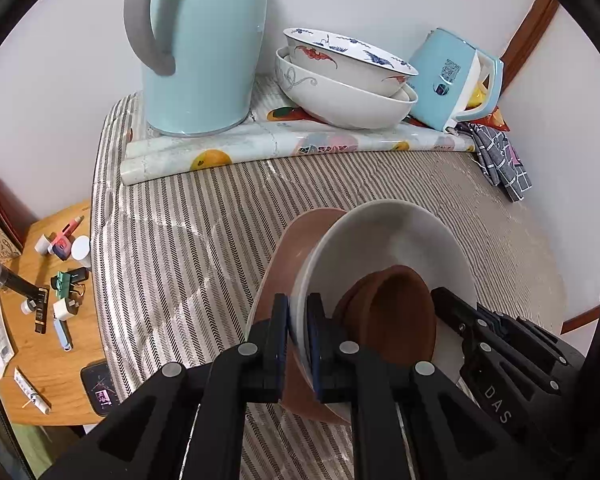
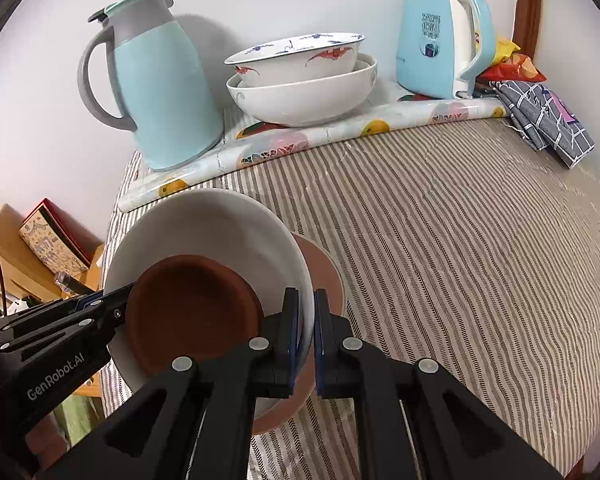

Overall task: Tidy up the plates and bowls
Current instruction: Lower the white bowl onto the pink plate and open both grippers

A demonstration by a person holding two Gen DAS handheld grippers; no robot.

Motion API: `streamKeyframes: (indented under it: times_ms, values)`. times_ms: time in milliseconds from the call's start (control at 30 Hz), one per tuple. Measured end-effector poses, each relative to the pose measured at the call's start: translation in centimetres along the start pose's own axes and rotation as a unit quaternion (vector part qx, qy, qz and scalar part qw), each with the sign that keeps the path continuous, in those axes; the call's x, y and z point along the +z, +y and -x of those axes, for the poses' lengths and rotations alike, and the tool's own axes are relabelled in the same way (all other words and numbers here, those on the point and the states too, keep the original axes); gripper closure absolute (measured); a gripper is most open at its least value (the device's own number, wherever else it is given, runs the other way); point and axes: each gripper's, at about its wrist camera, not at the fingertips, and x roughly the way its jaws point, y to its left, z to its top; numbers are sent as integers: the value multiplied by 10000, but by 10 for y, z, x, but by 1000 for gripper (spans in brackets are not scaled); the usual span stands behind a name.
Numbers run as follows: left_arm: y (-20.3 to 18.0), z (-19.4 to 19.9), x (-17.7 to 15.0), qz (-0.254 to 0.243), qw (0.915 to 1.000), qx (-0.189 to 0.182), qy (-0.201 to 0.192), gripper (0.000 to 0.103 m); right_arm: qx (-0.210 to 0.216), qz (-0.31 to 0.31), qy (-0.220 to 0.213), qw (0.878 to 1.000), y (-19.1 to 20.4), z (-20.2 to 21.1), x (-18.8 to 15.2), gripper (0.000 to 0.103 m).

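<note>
Striped surface (image 2: 440,220), white wall behind; both claws are carrying a stack: white bowl (image 2: 220,232) over pinkish plate (image 2: 324,272), brown dish (image 2: 192,308) inside. Left claw (image 1: 298,320) is clamping the rim at 9 o'clock, right claw (image 2: 306,316) at 3. Keeping it level, lowering both together near the patterned bowls (image 2: 300,80) at 12

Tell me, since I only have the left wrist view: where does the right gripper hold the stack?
Observer: The right gripper is shut on the white plate at its rim, across from the left gripper. One pad is inside the rim and one outside, over the pink plate beneath.
Operator: The jug's top is cropped for me. Anything on it?
Observer: The blue jug carries a mint lid on a grey collar, seated in place.
</note>
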Motion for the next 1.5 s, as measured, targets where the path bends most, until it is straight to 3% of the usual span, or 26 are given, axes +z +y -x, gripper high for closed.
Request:
streamKeyframes:
  times_ms: [1033,1367,1500]
  values:
    - [-1,-7,3,-113,9998,-84,122,87,43,51,103,9999,-5,-8,3,94]
    - [-2,16,-5,-111,9999,1,-56,86,-210,41,-117,9997,-14,21,-1,73]
    - [-8,30,-11,-169,9996,79,-198,86,-333,12,-246,9991,-18,43,-7,72]
